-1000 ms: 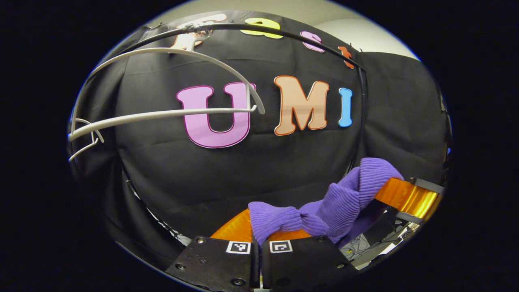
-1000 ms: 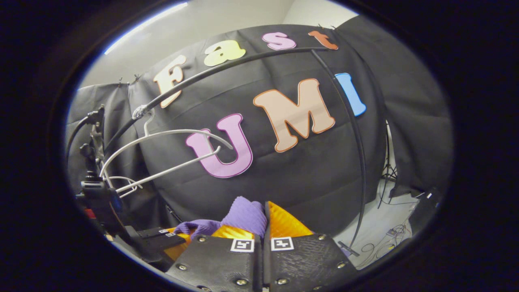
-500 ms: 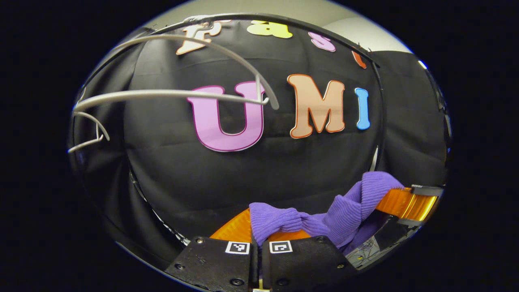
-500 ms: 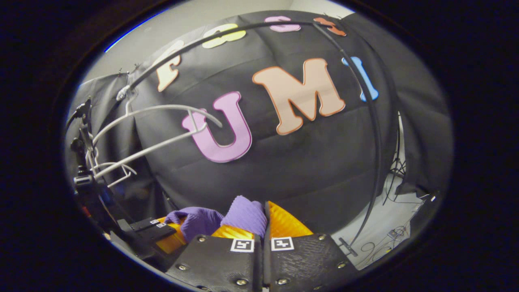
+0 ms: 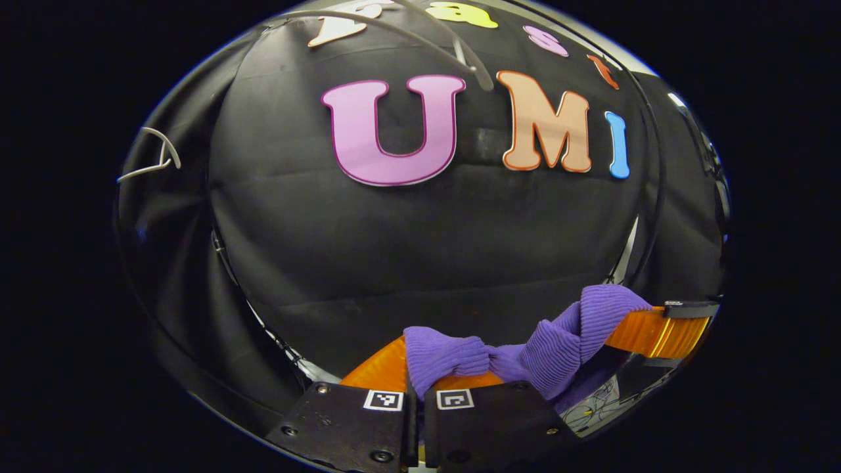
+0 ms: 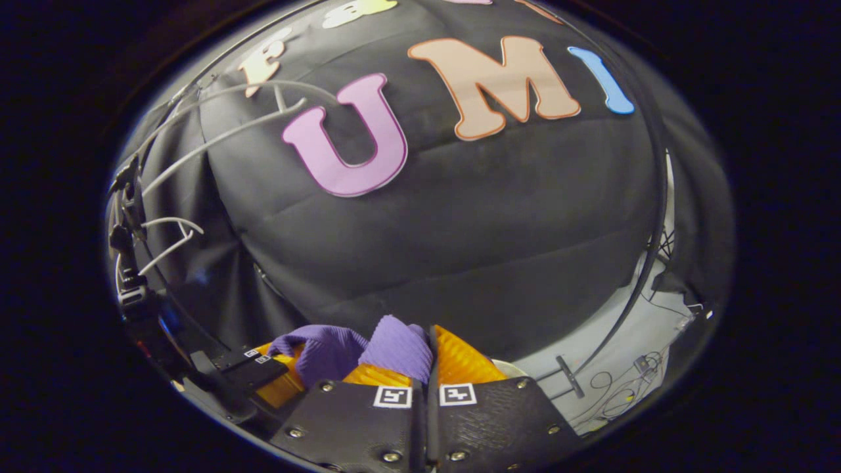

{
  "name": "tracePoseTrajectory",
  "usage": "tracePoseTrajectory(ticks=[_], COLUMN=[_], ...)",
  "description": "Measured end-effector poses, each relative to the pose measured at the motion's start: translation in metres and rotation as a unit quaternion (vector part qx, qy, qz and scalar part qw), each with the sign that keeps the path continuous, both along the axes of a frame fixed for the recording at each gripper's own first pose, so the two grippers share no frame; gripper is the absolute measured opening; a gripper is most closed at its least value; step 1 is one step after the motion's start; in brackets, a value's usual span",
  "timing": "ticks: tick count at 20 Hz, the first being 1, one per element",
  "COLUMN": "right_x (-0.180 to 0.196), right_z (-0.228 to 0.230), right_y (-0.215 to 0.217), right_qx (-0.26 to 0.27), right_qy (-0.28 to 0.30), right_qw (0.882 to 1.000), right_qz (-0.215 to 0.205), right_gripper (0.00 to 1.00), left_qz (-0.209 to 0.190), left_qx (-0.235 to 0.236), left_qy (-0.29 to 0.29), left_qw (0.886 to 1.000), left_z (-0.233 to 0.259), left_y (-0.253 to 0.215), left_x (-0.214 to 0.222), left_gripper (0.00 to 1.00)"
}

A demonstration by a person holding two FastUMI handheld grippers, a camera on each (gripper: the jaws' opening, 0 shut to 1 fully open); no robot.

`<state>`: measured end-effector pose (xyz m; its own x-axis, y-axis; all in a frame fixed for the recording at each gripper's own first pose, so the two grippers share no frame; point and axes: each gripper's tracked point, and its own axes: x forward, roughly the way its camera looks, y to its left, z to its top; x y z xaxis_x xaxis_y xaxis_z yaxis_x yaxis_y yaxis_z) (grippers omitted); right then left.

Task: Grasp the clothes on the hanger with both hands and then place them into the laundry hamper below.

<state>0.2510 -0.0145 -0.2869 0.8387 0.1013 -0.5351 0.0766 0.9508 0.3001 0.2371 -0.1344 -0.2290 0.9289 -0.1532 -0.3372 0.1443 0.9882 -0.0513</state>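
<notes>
- Small black-and-white square code markers [image 5: 384, 400] sit on the gripper bodies at the bottom centre of both views; they carry patterns, no readable text.

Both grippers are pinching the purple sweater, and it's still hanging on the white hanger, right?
Not quite. Both grippers do pinch the purple sweater, but it is off the white hanger. The right gripper view shows the hanger bare, up by the wall, well above the sweater.
</notes>
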Motion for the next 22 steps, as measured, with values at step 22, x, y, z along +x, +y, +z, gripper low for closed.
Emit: tracePoseTrajectory(ticks=[22], right_x=[-0.053], right_z=[-0.178], right_y=[-0.013], right_qx=[-0.049], right_qy=[0.209], right_qw=[0.976], right_qz=[-0.023], right_gripper=[0.16], left_qz=[-0.051], left_qx=[-0.008], left_qy=[0.171], left_qw=[0.984], left_z=[-0.165], left_y=[-0.011], left_x=[-0.020], left_gripper=[0.18])
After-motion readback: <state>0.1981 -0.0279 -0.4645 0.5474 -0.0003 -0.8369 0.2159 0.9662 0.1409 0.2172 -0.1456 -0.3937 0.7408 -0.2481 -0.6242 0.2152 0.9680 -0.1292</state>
